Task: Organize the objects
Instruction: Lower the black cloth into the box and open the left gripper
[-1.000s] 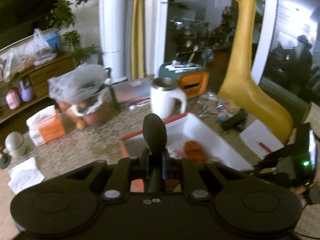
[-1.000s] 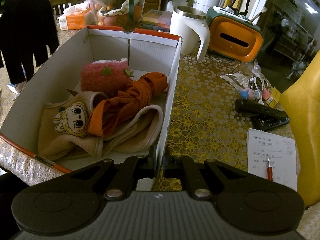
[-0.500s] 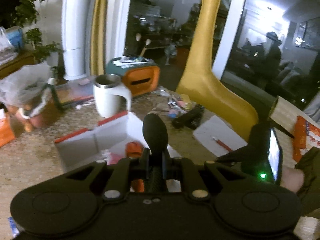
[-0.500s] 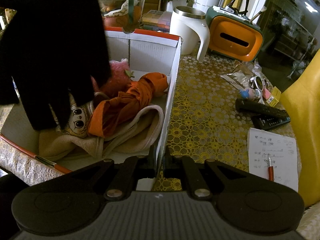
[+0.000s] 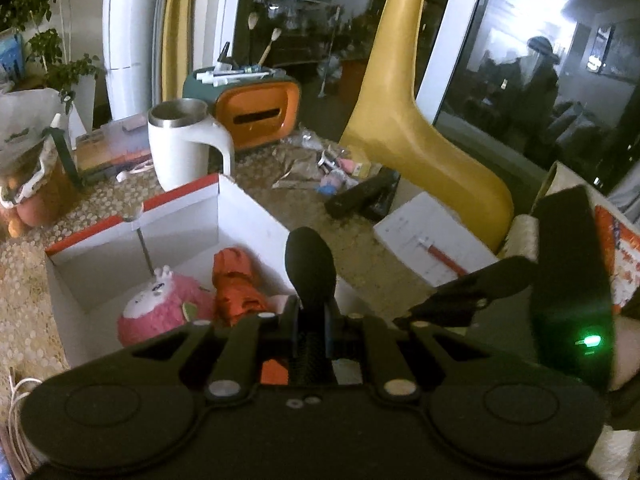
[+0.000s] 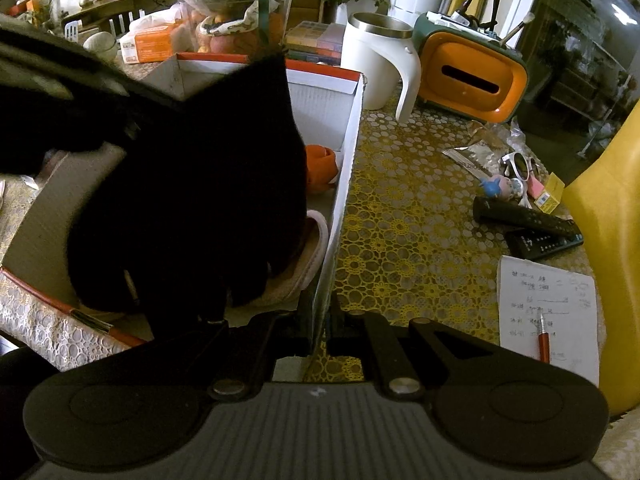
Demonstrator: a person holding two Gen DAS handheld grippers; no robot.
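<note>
Left gripper (image 5: 310,320) is clamped on a black glove (image 6: 192,200) hanging over the white box (image 6: 344,184); right gripper (image 6: 320,320) is pinched onto the box's near wall, steadying it. Risk: released from here, the dangling glove fingers could catch the rim and drape outside (box already holds the pink plush (image 5: 160,308) and orange cloth (image 5: 236,280)). The glove blocks most of the box interior in the right view, so free space underneath is hard to judge.

The white cardboard box with orange rim (image 6: 352,128) sits on the lace-covered table (image 6: 404,232); a white steel-lined mug (image 6: 376,64) stands behind it; two black remotes (image 6: 528,224) lie to its right, a handwritten paper sheet (image 6: 548,300) before them.
</note>
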